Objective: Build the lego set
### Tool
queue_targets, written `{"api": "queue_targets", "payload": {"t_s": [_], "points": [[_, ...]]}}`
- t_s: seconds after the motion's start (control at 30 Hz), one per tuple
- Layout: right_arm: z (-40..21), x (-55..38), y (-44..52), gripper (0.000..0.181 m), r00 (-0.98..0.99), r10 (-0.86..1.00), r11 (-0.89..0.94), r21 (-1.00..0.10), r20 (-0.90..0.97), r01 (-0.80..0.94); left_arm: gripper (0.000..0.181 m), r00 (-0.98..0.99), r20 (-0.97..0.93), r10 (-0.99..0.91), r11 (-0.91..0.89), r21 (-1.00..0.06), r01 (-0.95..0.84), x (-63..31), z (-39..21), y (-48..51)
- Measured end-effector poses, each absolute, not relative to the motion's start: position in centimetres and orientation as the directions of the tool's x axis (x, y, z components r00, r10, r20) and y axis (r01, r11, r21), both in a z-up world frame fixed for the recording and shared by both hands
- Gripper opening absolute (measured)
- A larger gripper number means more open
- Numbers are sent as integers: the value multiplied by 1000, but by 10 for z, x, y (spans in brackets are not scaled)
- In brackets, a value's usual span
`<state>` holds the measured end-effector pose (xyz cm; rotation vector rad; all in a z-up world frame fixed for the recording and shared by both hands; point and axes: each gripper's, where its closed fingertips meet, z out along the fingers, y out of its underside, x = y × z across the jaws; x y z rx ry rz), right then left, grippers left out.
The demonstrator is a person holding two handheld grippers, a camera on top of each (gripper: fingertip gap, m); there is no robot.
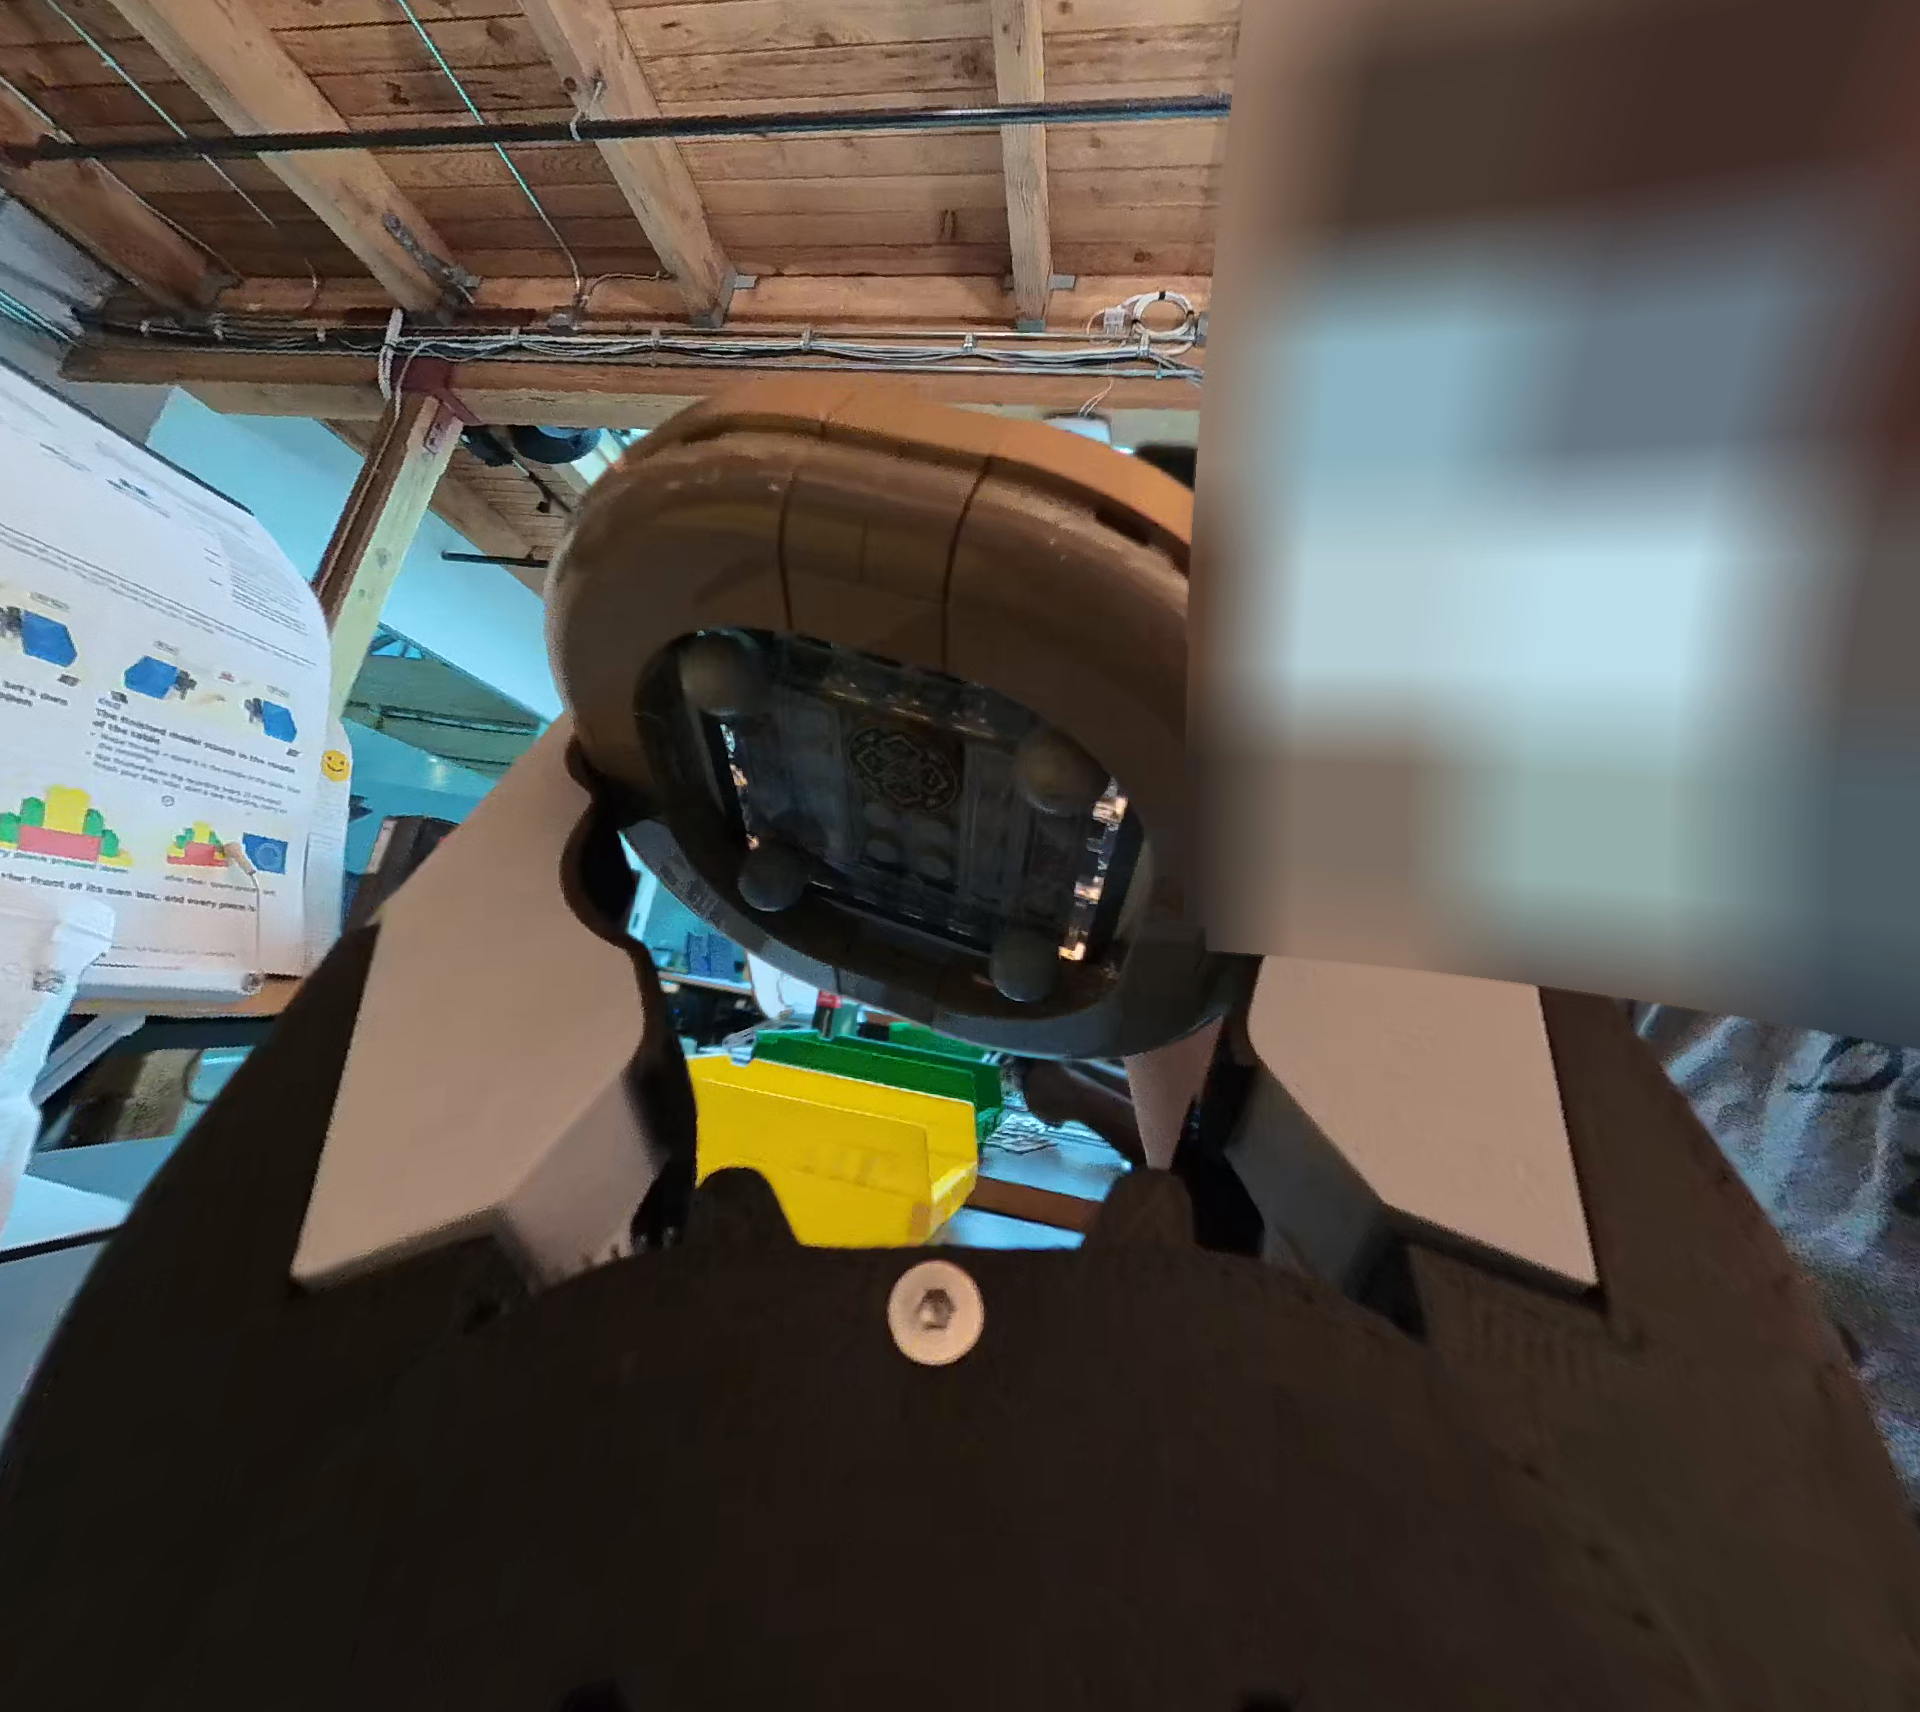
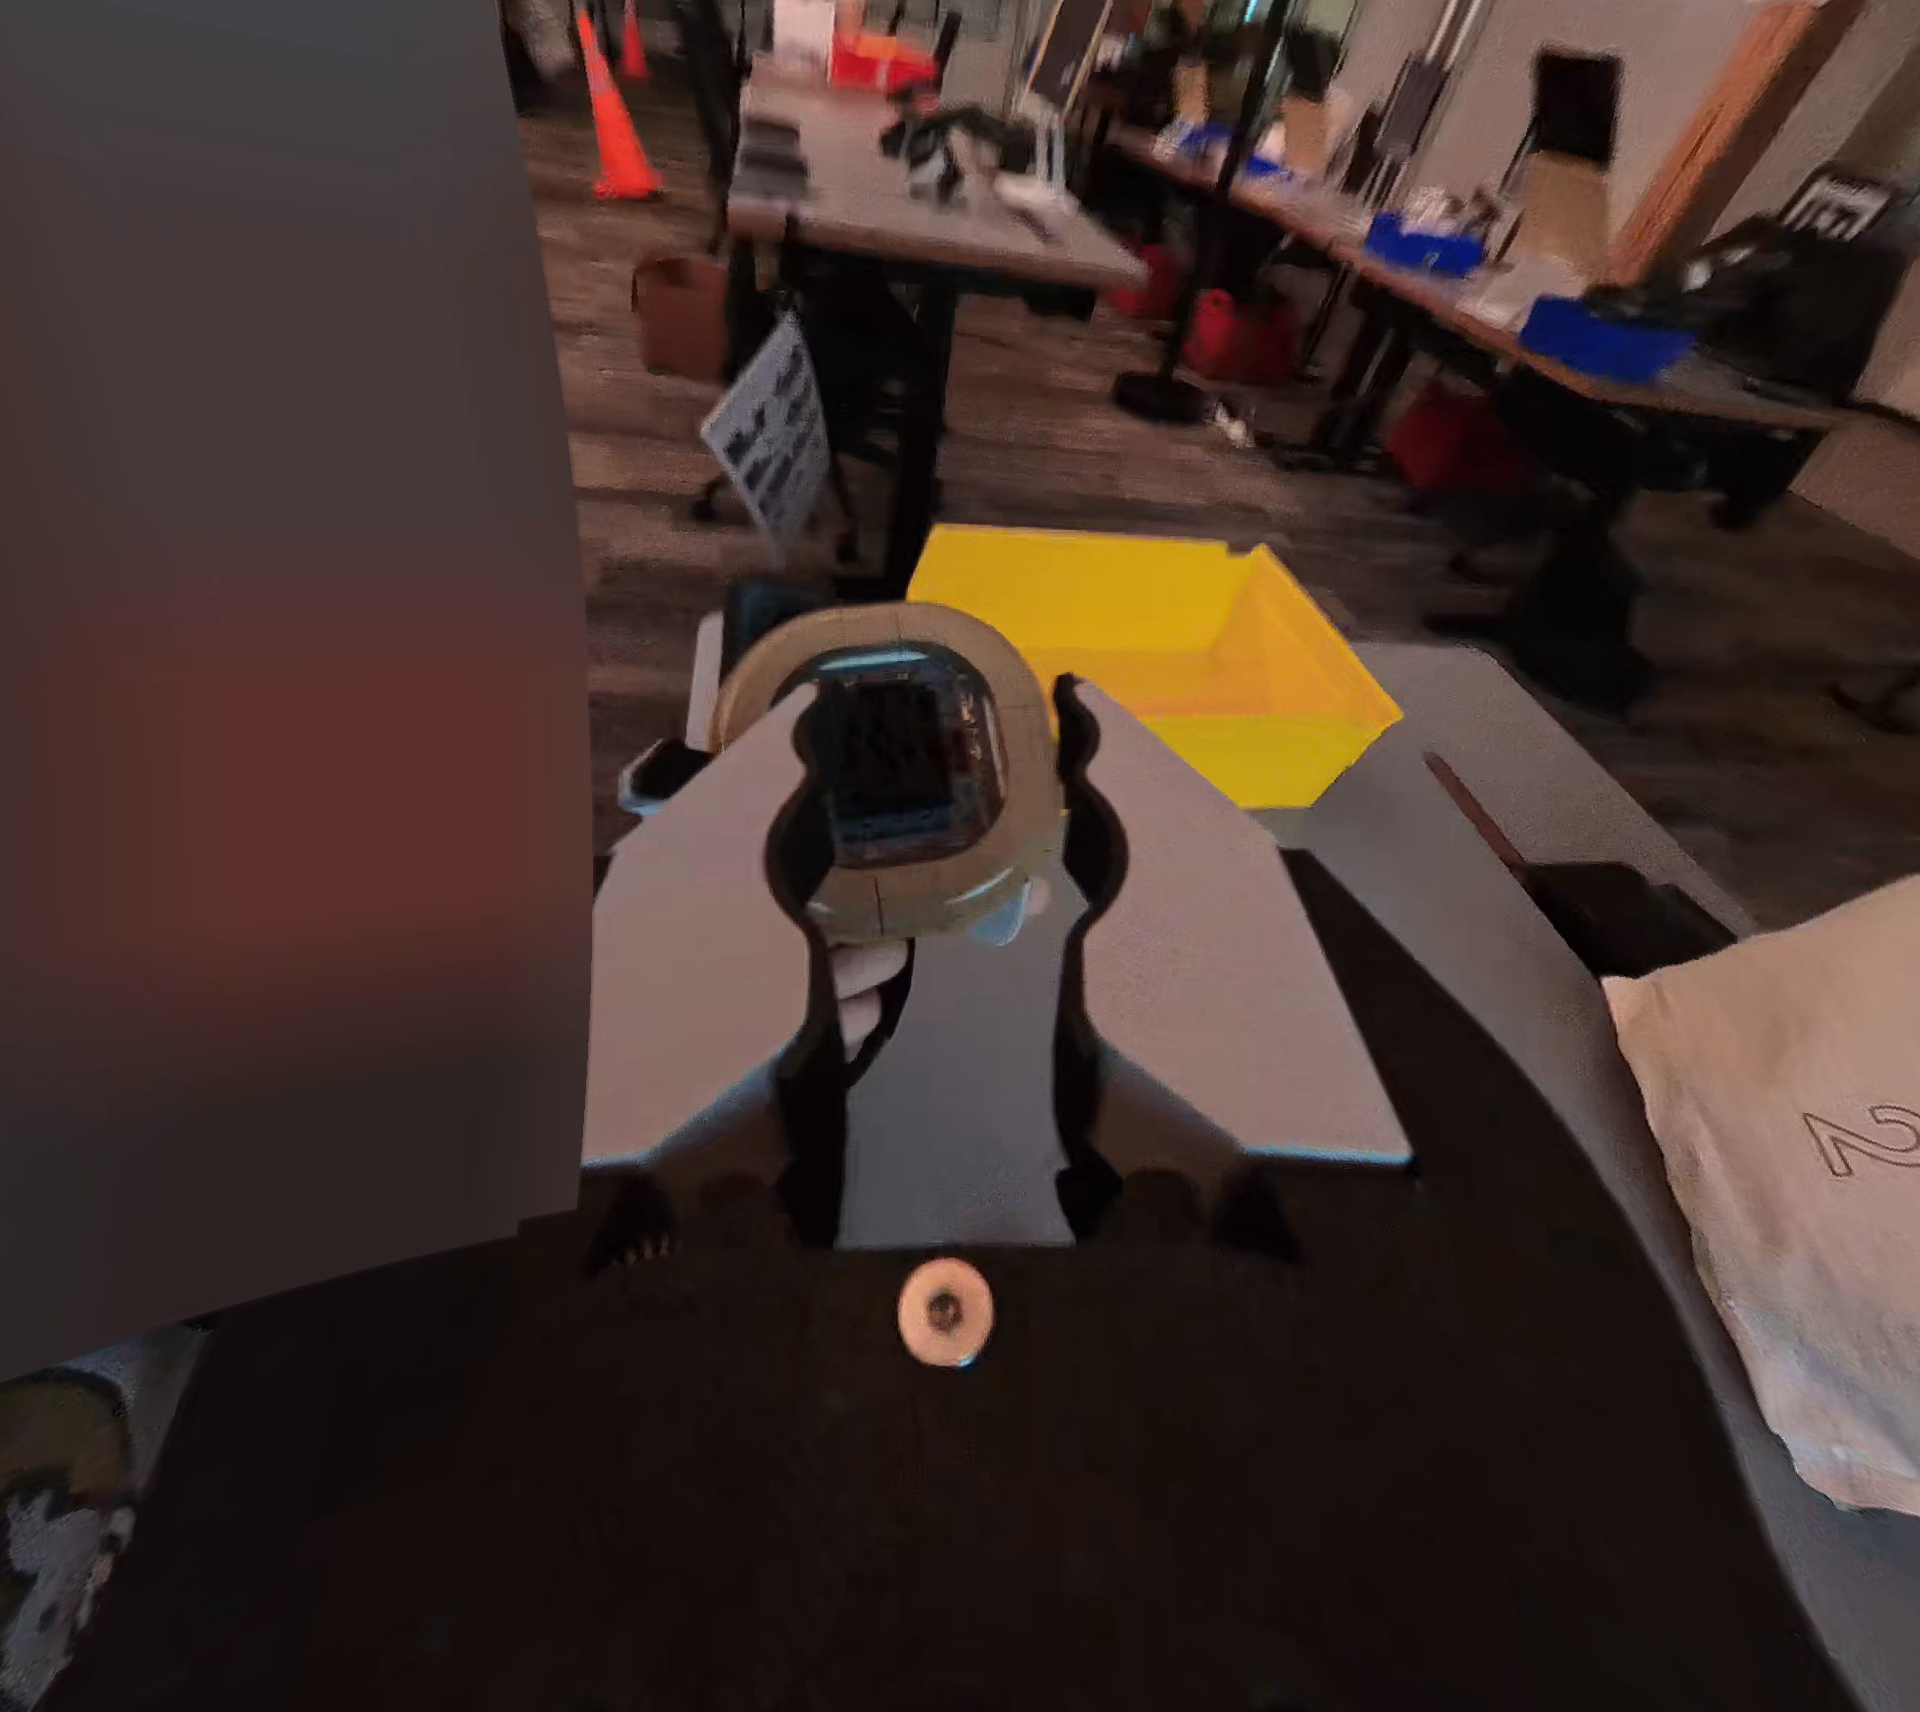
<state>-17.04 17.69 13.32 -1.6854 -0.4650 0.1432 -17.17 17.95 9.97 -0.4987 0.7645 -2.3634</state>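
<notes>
Tan, round lego model (image 1: 873, 582) with a dark underside sits gripped between both the left gripper (image 1: 883, 893) and right gripper (image 2: 925, 789) — a printed instruction sheet (image 1: 156, 696) hangs nearby.

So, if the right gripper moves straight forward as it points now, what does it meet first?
The right gripper would meet the tan oval lego piece first; that piece already sits between its fingertips. Behind it lies the yellow bin, but how far behind is unclear.

**Workshop surroundings**

A yellow bin (image 2: 1174, 675) is the landmark. Behind it stands a grey counter (image 2: 935, 228); far left of that, an orange cone (image 2: 615, 124). Right of the bin, blue bins (image 2: 1600, 343) sit on a long counter (image 2: 1714, 400). Overhead, wooden ceiling beams (image 1: 582, 52).
</notes>
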Motion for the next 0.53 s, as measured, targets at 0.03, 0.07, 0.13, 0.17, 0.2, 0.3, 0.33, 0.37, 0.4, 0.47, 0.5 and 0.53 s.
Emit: {"api": "queue_targets", "payload": {"t_s": [0.03,0.07,0.13,0.17,0.2,0.3,0.33,0.37,0.4,0.47,0.5,0.53], "points": [[123,-176,187,50,900,396,-139,-957,181,254,126,-745,152,-650,-643,-633,432,-172,100,178],[113,-182,195,49,888,417,-156,-947,193,279,126,-743,146,-653,-636,-639,433,-172,100,176],[98,-189,206,26,873,452,-162,-946,182,281,126,-745,143,-651,-637,-637,435,-173,101,175],[91,-193,208,26,867,475,-173,-950,151,260,126,-747,143,-649,-641,-632,436,-174,101,176],[87,-197,209,28,860,496,-182,-954,119,237,126,-748,144,-647,-644,-628,436,-174,101,177],[81,-201,216,29,857,509,-179,-963,84,200,126,-752,153,-641,-655,-619,433,-175,102,180],[81,-202,217,29,856,511,-174,-966,76,190,127,-757,157,-635,-664,-611,430,-176,102,182],[81,-202,219,29,856,511,-171,-967,75,187,127,-758,163,-632,-669,-608,427,-176,102,184],[80,-202,220,29,854,514,-168,-967,78,190,127,-758,165,-631,-671,-606,427,-176,102,185],[81,-204,219,29,842,534,-158,-969,80,192,127,-761,157,-630,-670,-605,430,-178,102,184],[81,-205,218,29,835,543,-152,-969,83,195,126,-760,151,-632,-666,-607,434,-179,102,183],[81,-206,218,29,832,550,-158,-969,73,190,127,-761,149,-632,-665,-607,434,-179,102,182]]}}
